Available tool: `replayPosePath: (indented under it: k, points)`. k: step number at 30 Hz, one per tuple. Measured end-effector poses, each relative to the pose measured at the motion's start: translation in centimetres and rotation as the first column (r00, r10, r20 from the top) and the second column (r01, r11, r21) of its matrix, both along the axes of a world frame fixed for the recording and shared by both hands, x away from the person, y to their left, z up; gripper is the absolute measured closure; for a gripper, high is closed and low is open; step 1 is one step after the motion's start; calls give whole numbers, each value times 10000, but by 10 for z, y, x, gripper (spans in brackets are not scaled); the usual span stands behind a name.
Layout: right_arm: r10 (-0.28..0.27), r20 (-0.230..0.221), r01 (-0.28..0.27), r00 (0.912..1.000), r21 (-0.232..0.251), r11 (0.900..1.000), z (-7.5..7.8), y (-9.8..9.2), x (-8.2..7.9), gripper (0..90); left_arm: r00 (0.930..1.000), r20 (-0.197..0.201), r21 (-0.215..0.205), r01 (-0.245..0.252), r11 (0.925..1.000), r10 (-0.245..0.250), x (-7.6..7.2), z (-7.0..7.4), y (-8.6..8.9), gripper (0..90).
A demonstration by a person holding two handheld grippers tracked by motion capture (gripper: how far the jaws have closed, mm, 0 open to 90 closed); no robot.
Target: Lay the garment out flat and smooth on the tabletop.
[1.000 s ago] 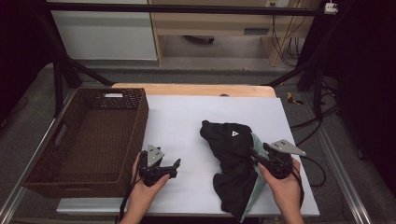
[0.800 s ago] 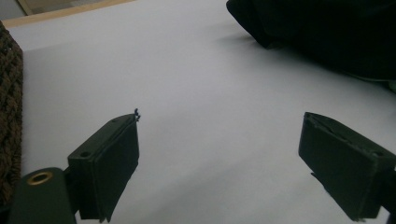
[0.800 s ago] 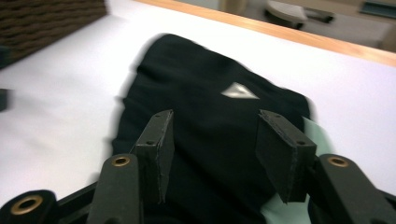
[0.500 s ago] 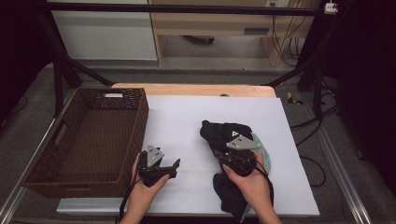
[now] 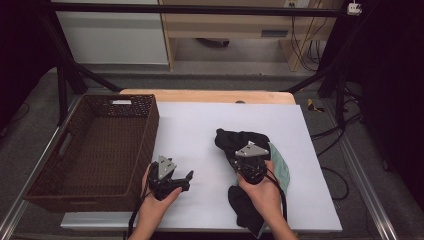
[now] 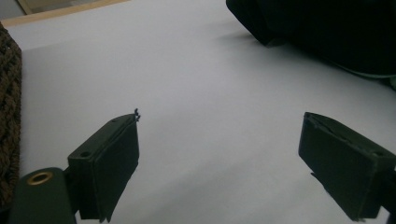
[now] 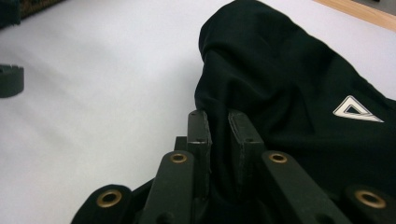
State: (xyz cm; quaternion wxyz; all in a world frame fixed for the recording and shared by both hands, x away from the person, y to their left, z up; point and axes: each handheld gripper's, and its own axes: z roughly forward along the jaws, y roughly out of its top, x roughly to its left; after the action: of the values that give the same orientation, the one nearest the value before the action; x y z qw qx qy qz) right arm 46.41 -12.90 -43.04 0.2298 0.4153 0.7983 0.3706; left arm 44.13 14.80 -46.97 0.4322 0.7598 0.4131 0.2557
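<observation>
- While the left gripper (image 5: 175, 177) rests in the same spot near the basket (image 5: 90, 145), the right gripper (image 5: 248, 162) has swung in from the right edge of the black garment (image 5: 240, 142) to its middle.
- Its jaws have just been closing, and in the right gripper view they now stand nearly together, pinching a fold of the garment's (image 7: 289, 93) black cloth between them.
- That garment lies on the right half of the white table (image 5: 200, 130), bunched, with a pale green lining (image 5: 281, 167) showing at its right side and a small white triangle logo (image 7: 356, 109) on top.
- By contrast, the left gripper's (image 6: 219, 154) jaws are spread wide over bare table, holding nothing.
- Judging by this, the grasp has just been made, so lifting or dragging the cloth leftward to the empty basket looks like the next step.
- One thin fold may slip free, so the pinch wants watching.
</observation>
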Motion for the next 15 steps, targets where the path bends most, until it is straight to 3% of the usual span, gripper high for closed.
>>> replayPosePath:
  k: [8, 15]
  points:
    - [296, 12, -296, 9996, 924, 9953, 29, -4, 7, 804, 10000, 40, -14, -50, 10000, 50, 0, 1, 1, 121]
    - [704, -106, -669, 9975, 1978, 9780, 53, 2, 16, 809, 10000, 49, -23, -39, 10000, 39, 0, 1, 1, 121]
